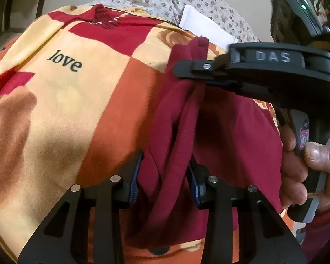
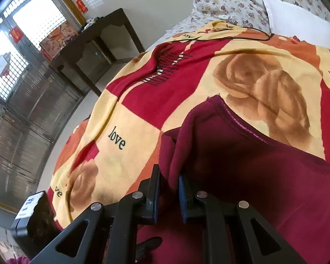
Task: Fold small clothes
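Maroon garment (image 1: 226,136) lies bunched at 5 o'clock on the rose-patterned "love" blanket (image 1: 61,101), with both claws clenched on its folds. Left gripper (image 1: 165,176) grasps a twisted gather of cloth at 6 o'clock, while the right gripper (image 2: 169,187) pinches a raised fold at 6 o'clock in its own view. Beyond, at 1 o'clock, a white pillow (image 2: 297,24) rests on floral bedding (image 2: 231,2).
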The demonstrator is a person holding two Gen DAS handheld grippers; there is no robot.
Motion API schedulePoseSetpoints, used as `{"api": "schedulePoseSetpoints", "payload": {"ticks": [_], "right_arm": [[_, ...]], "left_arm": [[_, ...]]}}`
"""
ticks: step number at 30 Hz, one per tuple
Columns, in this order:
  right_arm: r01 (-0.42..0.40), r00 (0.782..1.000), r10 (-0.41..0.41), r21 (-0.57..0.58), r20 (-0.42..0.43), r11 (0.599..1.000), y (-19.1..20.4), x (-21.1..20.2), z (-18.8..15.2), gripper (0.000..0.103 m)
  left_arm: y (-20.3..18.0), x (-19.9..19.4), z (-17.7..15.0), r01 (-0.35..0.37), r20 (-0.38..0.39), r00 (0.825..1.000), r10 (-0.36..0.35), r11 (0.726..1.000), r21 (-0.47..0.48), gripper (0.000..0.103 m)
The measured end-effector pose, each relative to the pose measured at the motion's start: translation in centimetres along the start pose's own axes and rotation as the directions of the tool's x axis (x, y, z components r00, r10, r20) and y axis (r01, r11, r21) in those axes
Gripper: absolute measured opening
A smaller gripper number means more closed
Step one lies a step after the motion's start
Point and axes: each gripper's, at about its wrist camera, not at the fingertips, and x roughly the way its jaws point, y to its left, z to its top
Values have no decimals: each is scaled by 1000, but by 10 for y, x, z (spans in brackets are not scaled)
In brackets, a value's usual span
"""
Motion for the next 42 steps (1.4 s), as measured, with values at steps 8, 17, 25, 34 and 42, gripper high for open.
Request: {"api": "schedulePoseSetpoints", "payload": {"ticks": [8,17,25,34,42], "right_arm": [[-21,999,21,7,43,1000,0,-17,-3,14],[-115,975,105,35,197,993,-32,-106,-23,14],[-35,954,5,93,300,995,-105,-197,-63,14],[9,949,-106,311,296,950,-216,-213,-130,14],[34,966,-136,411,221,911,-257,-183,-151,14]], "left_arm": [[-11,-13,2,19,2,1000,-19,1000,7,29],[-93,-44,3,122,28,991,-128,980,159,25],[-199,-22,-3,234,-53,972,-229,922,308,24],[-278,55,-40,238,-177,968,-179,883,406,24],[-289,71,-55,290,-292,937,-191,893,344,37]]}}
